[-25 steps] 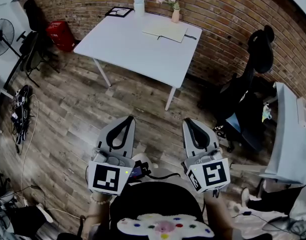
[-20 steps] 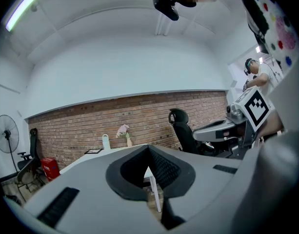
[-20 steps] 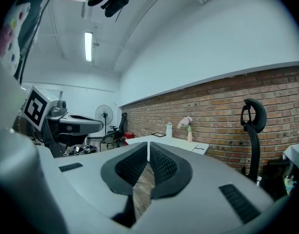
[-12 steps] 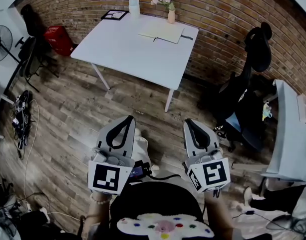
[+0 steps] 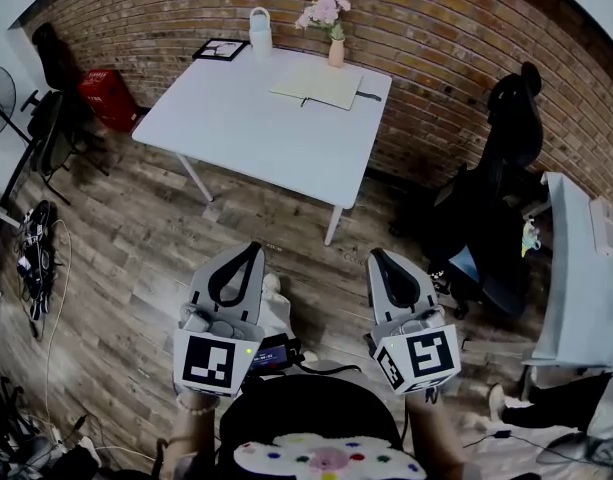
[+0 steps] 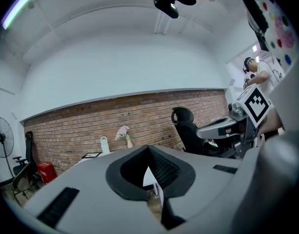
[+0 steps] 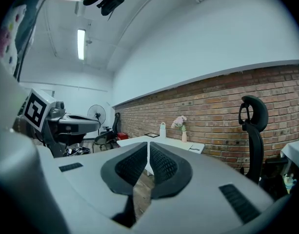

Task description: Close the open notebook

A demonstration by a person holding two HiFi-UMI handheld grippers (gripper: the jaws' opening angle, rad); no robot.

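The white square table (image 5: 256, 133) sits lower and nearer in the head view than a second ago, with less wood-plank floor (image 5: 136, 233) before it. On the left gripper (image 5: 250, 251), the ribbed black pads (image 6: 164, 169) are pressed together on nothing. The right gripper (image 5: 379, 256) shows only a hairline slit and is equally empty. Both are well short of the cream-paged open notebook (image 5: 317, 85), which lies flat near the table's far edge beside a pink-flower vase (image 5: 332, 30) against the red-brick wall (image 5: 456, 58).

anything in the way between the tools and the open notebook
Nothing visible does. Between the left tool, the right tool and the notebook lie only wood floor and bare table. The vase stands behind the notebook, the pen at its right.
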